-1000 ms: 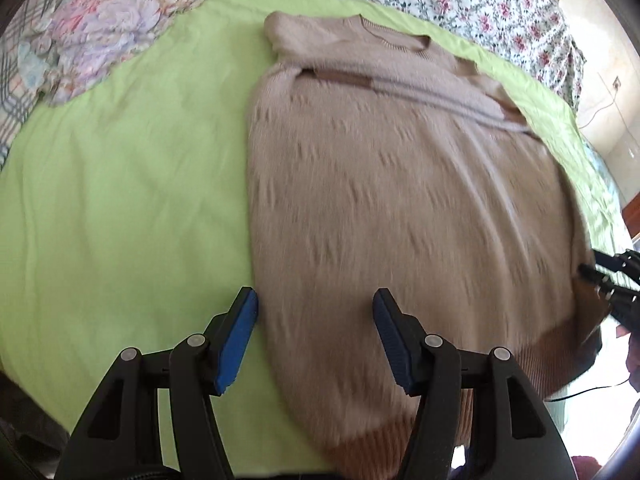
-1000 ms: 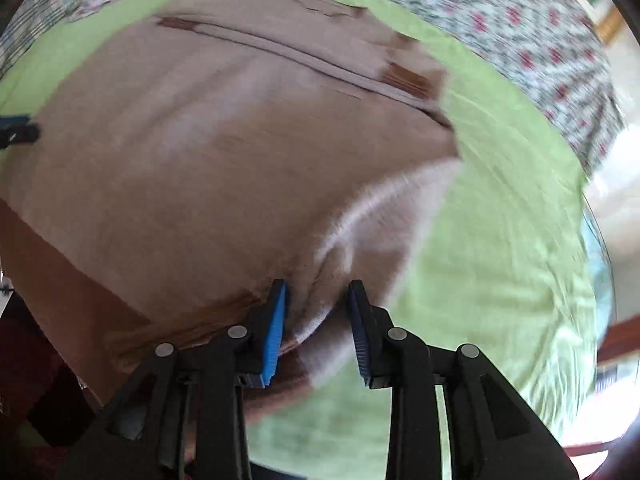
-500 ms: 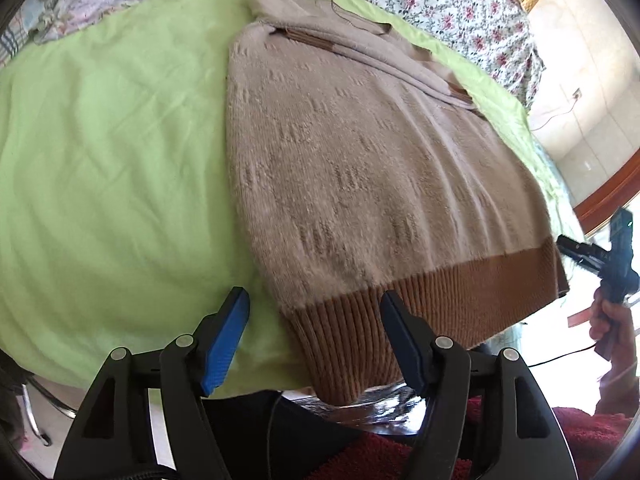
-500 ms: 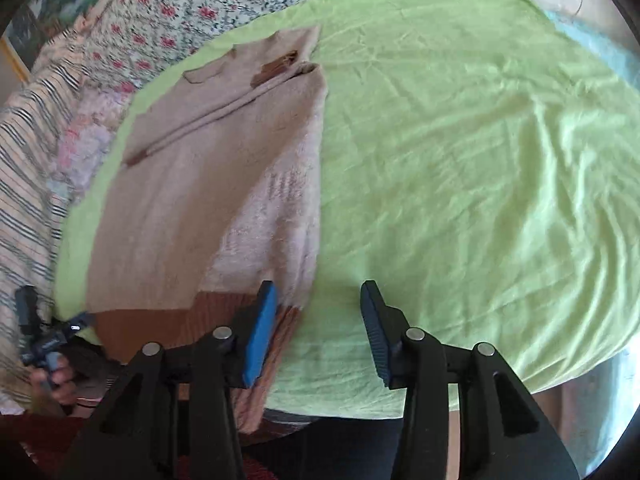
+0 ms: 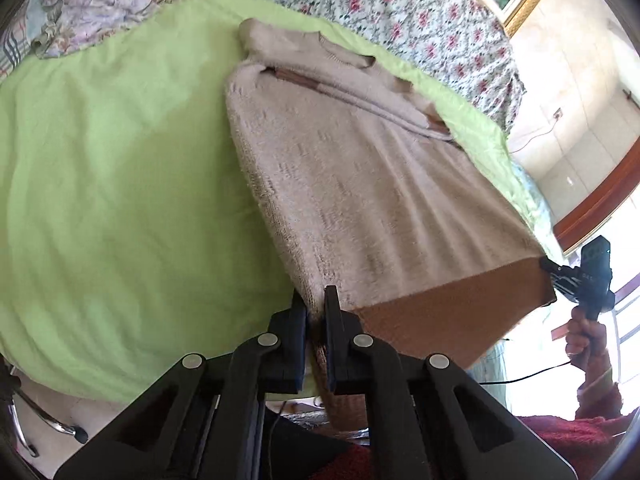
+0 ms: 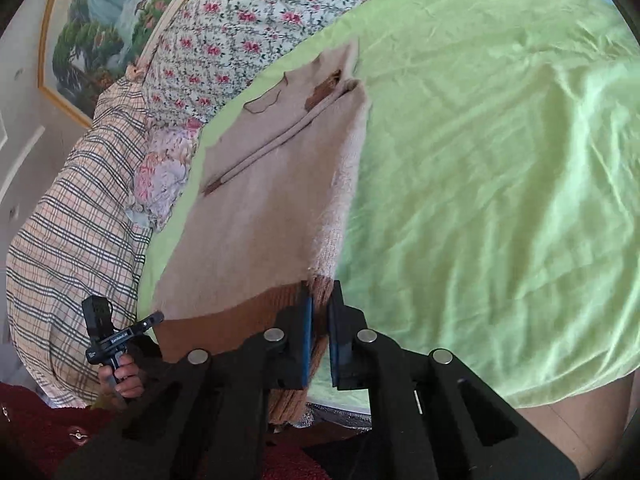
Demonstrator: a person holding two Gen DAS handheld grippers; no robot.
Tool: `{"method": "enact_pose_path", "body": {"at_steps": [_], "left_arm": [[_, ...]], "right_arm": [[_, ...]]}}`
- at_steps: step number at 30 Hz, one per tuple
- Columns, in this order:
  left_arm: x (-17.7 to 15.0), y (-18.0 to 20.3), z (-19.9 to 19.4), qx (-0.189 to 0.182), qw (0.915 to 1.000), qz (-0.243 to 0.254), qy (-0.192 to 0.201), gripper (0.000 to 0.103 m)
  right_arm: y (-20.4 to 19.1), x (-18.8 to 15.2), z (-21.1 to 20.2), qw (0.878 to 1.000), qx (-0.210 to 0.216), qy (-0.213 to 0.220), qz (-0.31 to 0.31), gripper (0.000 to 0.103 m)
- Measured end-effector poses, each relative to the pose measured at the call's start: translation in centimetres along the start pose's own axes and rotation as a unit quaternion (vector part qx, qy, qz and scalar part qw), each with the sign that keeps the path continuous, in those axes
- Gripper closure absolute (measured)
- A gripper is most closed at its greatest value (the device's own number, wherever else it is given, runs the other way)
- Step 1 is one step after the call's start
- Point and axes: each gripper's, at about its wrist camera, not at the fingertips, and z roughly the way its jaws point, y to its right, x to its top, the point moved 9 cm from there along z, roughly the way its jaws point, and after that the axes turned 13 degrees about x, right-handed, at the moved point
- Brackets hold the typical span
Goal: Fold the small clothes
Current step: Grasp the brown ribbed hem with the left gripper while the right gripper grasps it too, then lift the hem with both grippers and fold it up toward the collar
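Note:
A beige knitted sweater [image 5: 360, 176] with a brown ribbed hem lies on a green sheet [image 5: 120, 184], neck at the far end, sleeves folded across the chest. My left gripper [image 5: 316, 308] is shut on the sweater's near left hem corner. My right gripper [image 6: 320, 300] is shut on the other hem corner; the sweater [image 6: 272, 200] stretches away from it. The hem is lifted and held taut between the two grippers. Each gripper also shows in the other's view, the right one [image 5: 560, 276] and the left one [image 6: 136, 326].
The green sheet [image 6: 500, 160] covers a bed with a floral cover [image 5: 400, 12] behind and a checked blanket [image 6: 72, 248] at the left. The bed's near edge lies just under the grippers. A framed picture [image 6: 100, 24] hangs on the wall.
Both grippers were open over the hem half a second ago. Now each has shut on a hem corner and the hem is raised off the bed.

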Motion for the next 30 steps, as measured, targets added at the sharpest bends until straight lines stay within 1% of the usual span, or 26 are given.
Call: {"method": "enact_pose_path", "body": {"at_steps": [2, 4, 5, 6, 7, 8, 9, 10, 12, 14, 15, 16, 17, 20, 23, 25, 28, 30], "left_arm": [[-0.6, -0.4, 1.4, 0.0, 0.9998, -0.008, -0.018, 0.097], [-1.4, -0.7, 2.6, -0.011, 0.999, -0.02, -0.038, 0.095], [-1.7, -0.6, 2.8, -0.019, 0.9986, -0.025, -0.043, 0.093], [-1.8, -0.5, 2.8, -0.031, 0.9981, -0.03, -0.045, 0.084], [-1.9, -0.3, 2.9, -0.043, 0.9974, -0.032, -0.048, 0.072], [-2.0, 0.1, 3.0, -0.057, 0.9964, -0.031, -0.053, 0.067], [-2.2, 0.6, 3.0, -0.07, 0.9956, -0.026, -0.057, 0.058], [-2.2, 1.0, 3.0, -0.071, 0.9956, -0.02, -0.057, 0.054], [-2.4, 1.8, 3.1, -0.066, 0.9963, -0.001, -0.055, 0.053], [-2.3, 2.7, 3.3, -0.061, 0.9967, 0.017, -0.05, 0.054], [-2.2, 3.0, 3.3, -0.057, 0.9971, 0.026, -0.044, 0.065], [-2.3, 3.0, 3.2, -0.054, 0.9972, 0.032, -0.041, 0.094], [-2.4, 3.0, 3.2, -0.056, 0.9969, 0.033, -0.044, 0.097], [-2.7, 2.2, 2.6, -0.06, 0.9972, 0.028, -0.035, 0.096], [-3.1, 1.5, 2.5, -0.061, 0.9973, 0.021, -0.035, 0.097], [-2.8, 1.3, 2.1, -0.066, 0.9973, 0.008, -0.031, 0.097], [-1.5, 2.0, 0.6, -0.079, 0.9968, 0.001, -0.009, 0.098], [0.1, 2.4, -0.8, -0.091, 0.9957, -0.002, 0.014, 0.098]], "right_arm": [[0.4, -0.4, 0.9, 1.0, 0.002, -0.012, 0.003, 0.095], [0.6, -0.7, 1.7, 1.0, 0.009, -0.022, 0.005, 0.095], [0.7, -0.8, 1.9, 1.0, 0.016, -0.024, 0.008, 0.092], [0.8, -1.0, 1.9, 0.999, 0.019, -0.025, 0.011, 0.092], [1.0, -1.2, 2.0, 0.999, 0.023, -0.028, 0.013, 0.091], [1.0, -1.4, 2.0, 0.999, 0.027, -0.032, 0.014, 0.089], [0.9, -1.8, 2.0, 0.999, 0.033, -0.037, 0.011, 0.087], [0.7, -2.0, 2.1, 0.998, 0.037, -0.042, 0.006, 0.087], [0.3, -2.4, 2.8, 0.997, 0.045, -0.055, -0.001, 0.087], [0.0, -2.7, 3.7, 0.997, 0.048, -0.059, -0.005, 0.087], [-0.1, -2.6, 3.9, 0.997, 0.053, -0.058, -0.006, 0.087], [-0.2, -2.5, 3.9, 0.997, 0.054, -0.055, -0.006, 0.092], [-0.4, -2.4, 3.8, 0.997, 0.052, -0.052, -0.01, 0.094], [-0.3, -2.3, 2.9, 0.997, 0.061, -0.04, -0.009, 0.095], [0.4, -2.6, 2.4, 0.997, 0.059, -0.039, -0.004, 0.095], [-0.3, -2.2, 2.0, 0.997, 0.078, -0.027, -0.002, 0.095], [-1.6, -0.8, 1.4, 0.994, 0.106, -0.006, -0.007, 0.095], [-2.8, 0.7, 0.8, 0.992, 0.124, 0.012, -0.014, 0.095]]}}
